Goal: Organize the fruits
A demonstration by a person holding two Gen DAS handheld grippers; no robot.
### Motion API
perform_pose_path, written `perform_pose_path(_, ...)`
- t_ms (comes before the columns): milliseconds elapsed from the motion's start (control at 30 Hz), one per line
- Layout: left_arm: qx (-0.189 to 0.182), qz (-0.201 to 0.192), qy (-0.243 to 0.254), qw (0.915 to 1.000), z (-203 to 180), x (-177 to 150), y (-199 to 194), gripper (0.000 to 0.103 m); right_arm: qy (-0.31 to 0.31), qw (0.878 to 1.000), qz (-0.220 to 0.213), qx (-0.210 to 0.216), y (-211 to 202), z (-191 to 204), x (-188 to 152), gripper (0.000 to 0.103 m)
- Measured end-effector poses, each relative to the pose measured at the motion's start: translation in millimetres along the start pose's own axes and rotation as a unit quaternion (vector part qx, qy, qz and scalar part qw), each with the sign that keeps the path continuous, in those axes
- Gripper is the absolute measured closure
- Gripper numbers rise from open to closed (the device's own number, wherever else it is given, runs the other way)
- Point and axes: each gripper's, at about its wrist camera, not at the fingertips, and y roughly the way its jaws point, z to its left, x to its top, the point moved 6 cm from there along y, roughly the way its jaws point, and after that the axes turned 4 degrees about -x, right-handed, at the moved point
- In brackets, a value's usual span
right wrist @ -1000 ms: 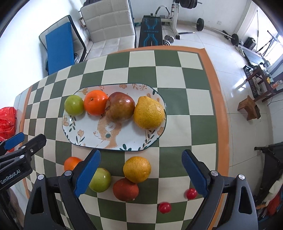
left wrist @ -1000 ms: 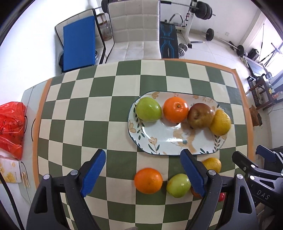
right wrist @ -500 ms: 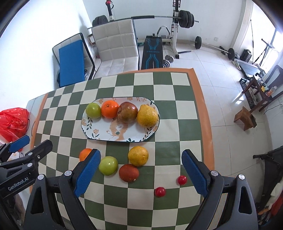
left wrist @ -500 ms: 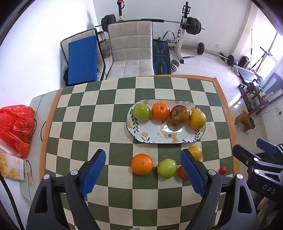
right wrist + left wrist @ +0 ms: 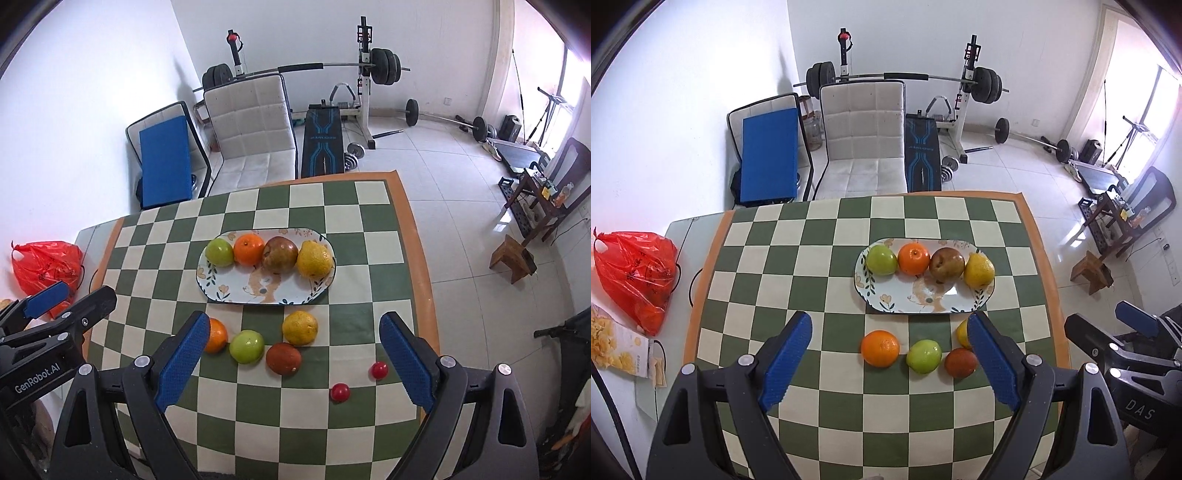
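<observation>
So over the last second both grippers have pulled way up and back from the table: the fruit used to fill the view and now the whole checkered tablecloth [image 5: 820, 280] plus the gym gear behind it is in frame. None of the fruit has shifted at all. The left gripper [image 5: 890, 354] and right gripper [image 5: 291, 354] are both spread wide with nothing between the blue pads, so to me this looks like a pause or a reset, not a grab in progress. The oval plate [image 5: 236, 291] holds a tidy row on its far half: green apple [image 5: 219, 252], orange [image 5: 249, 250], a dark reddish apple [image 5: 279, 254] and a yellow citrus [image 5: 314, 259], each touching the next one. The near half is bare, and in front of the plate sits a loose set on the cloth: a second orange [image 5: 880, 348], a second green apple [image 5: 923, 355], a reddish-brown fruit [image 5: 283, 358], a yellow-orange citrus [image 5: 300, 327], and two small red round fruits [image 5: 340, 392] near the right edge. My guess is those still need plating. Hard bits: the left view's finger covers most of the loose yellow one and doesn't show the little red ones at all, the right view's finger clips the loose orange, and I can't tell what the small red ones actually are.
</observation>
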Motion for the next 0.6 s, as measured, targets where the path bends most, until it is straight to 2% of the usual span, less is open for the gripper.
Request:
perform_pose_path(200, -0.001, 0.001, 0.001, 1.0, -0.1, -0.6, 0.2, 0.017, 0.008, 1.0, -0.004, 0.006, -5.9, 1.4, 1.7, 0.008)
perform_pose_path(300, -0.003, 0.013, -0.001, 0.9999, 0.0, -1.8, 7.2, 0.017, 0.016, 1.0, 0.013, 0.014, 7.0, 0.6, -0.5, 0.008)
perform_pose_path(367, -0.003, 0.027, -0.004, 0.9996, 2.4, -3.9, 15.5, 0.011, 0.026, 0.999, 0.032, 0.024, 23.8, -0.5, -4.7, 0.004)
perform_pose_path(400, 0.002, 0.033, -0.005, 0.9994, 4.9, -4.9, 21.5, 0.002, 0.031, 0.998, 0.044, 0.026, 34.4, -1.2, -8.1, 0.004)
perform_pose_path(600, 0.053, 0.085, -0.012, 0.9949, 32.0, -22.1, 69.2, 0.002, 0.045, 0.988, 0.143, 0.04, 129.4, -0.2, -44.7, 0.004)
